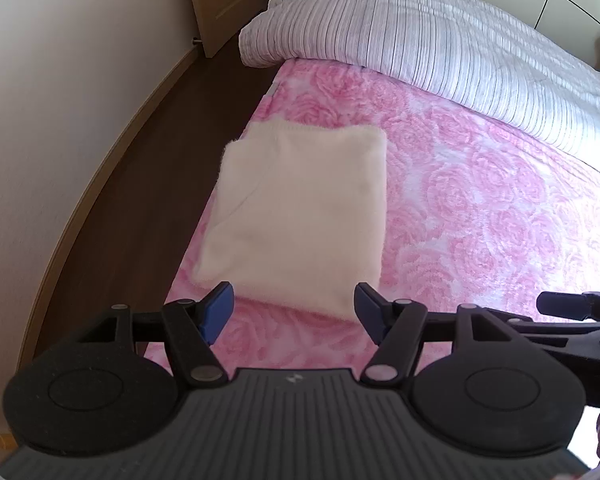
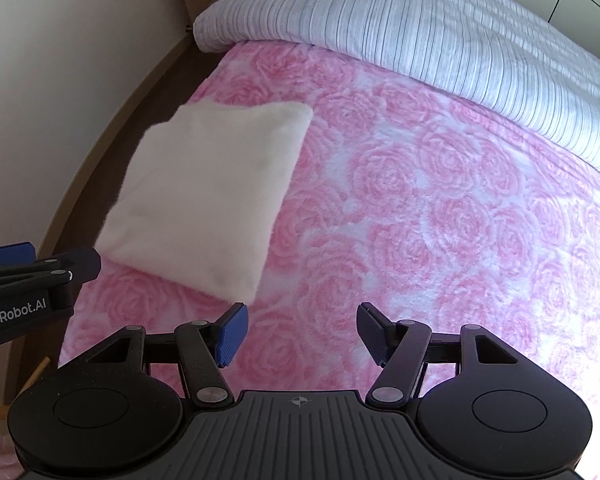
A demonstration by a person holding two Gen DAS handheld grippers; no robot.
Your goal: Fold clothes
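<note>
Left wrist view: the left gripper (image 1: 294, 312) hangs with jaws apart, empty, over the near edge of the folded white cloth (image 1: 300, 216) on the pink blanket (image 1: 480, 208); right wrist view: the right gripper (image 2: 302, 334), also spread and empty, hovers over blanket just right of the cloth's near corner.

The pink rose blanket (image 2: 440, 208) lies flat and bare from 12 round to 3 o'clock of the right gripper (image 2: 298, 332), giving open passage there. At 11 o'clock the folded white garment (image 2: 208, 192) sits as a low block near the bed's left edge. Farther off at 12 to 1 o'clock, the bunched striped duvet (image 2: 420, 28) rises as a soft ridge across the bed. The left gripper (image 1: 294, 310) hovers over the garment's near edge, jaws apart. At its 9 o'clock lies a narrow strip of dark floor (image 1: 140, 200), bounded by the wall (image 1: 60, 80).
</note>
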